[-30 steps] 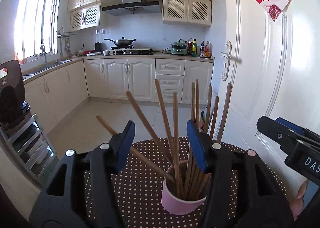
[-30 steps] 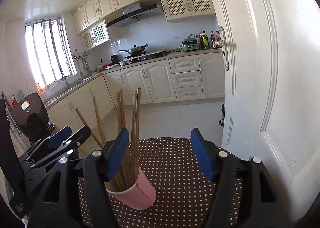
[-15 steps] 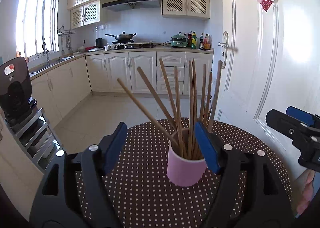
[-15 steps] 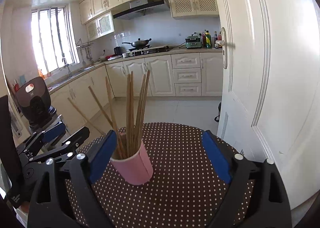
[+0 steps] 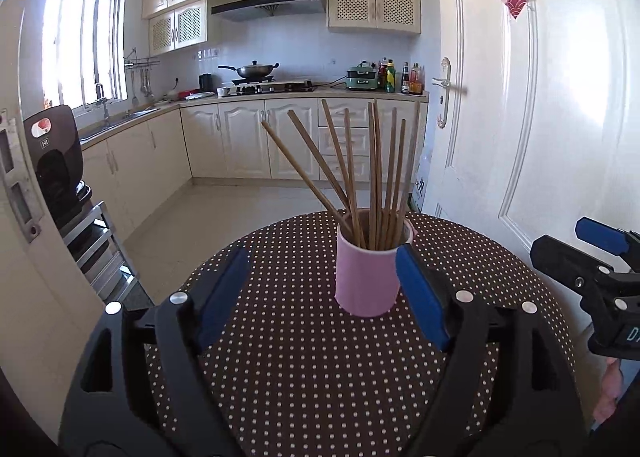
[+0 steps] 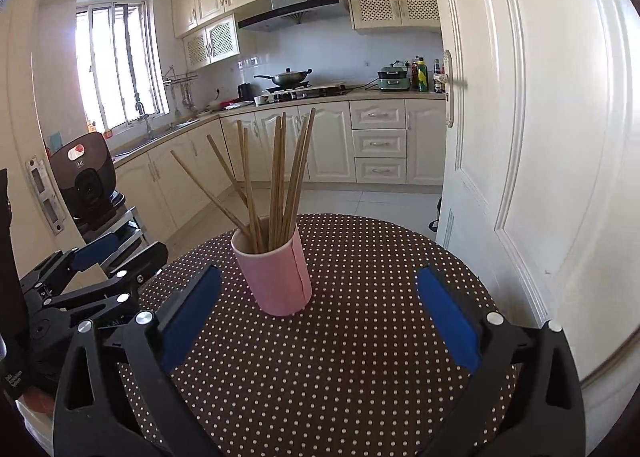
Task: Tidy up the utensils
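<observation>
A pink cup (image 5: 367, 275) stands upright on a round table with a brown dotted cloth (image 5: 296, 369). Several wooden chopsticks (image 5: 374, 173) stand in it, two leaning left. My left gripper (image 5: 324, 297) is open and empty, just short of the cup, with the cup near its right finger. In the right wrist view the cup (image 6: 276, 275) with the chopsticks (image 6: 280, 177) stands left of centre on the cloth (image 6: 360, 337). My right gripper (image 6: 316, 317) is open and empty, behind the cup. Each gripper shows in the other's view, the right one (image 5: 596, 269) and the left one (image 6: 86, 277).
A white door (image 5: 540, 117) stands close on the right of the table. A metal rack with a dark appliance (image 5: 56, 161) stands at the left. Kitchen cabinets and a stove with a wok (image 5: 252, 71) line the far wall.
Both grippers have pulled back from the cup and chopsticks, which now look farther away. Both grippers stay open. The cup has not moved on the table.
</observation>
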{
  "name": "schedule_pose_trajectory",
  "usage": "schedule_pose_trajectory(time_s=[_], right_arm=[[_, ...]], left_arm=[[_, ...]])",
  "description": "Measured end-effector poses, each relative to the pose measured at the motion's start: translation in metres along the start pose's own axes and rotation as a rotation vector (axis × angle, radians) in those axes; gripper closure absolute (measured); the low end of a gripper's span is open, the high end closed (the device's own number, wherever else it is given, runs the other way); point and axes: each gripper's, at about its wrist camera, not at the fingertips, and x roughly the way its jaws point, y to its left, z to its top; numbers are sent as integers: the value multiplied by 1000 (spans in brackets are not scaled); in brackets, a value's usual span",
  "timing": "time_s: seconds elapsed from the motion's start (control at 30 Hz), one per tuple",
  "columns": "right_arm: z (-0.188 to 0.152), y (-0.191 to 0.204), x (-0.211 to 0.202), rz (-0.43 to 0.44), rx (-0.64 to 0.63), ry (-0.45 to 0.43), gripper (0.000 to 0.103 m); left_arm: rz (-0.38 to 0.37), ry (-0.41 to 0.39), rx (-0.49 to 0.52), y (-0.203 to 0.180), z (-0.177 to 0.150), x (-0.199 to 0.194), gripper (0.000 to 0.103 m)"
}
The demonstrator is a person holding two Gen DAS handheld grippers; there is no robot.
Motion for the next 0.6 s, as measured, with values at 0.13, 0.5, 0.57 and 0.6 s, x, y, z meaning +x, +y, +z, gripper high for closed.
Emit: schedule_pose_trajectory(time_s=[0.13, 0.5, 0.57, 0.6], right_arm=[[-7, 0, -14, 14, 20, -12, 8], [-19, 13, -75, 42, 14, -109, 8], [-20, 18, -88, 53, 1, -137, 8], [-21, 19, -92, 54, -4, -147, 8]], left_arm=[[27, -13, -20, -1, -4, -20, 27], [46, -87, -18, -9, -14, -85, 27], [24, -95, -20, -11, -17, -94, 25], [15, -97, -27, -11, -18, -99, 25]])
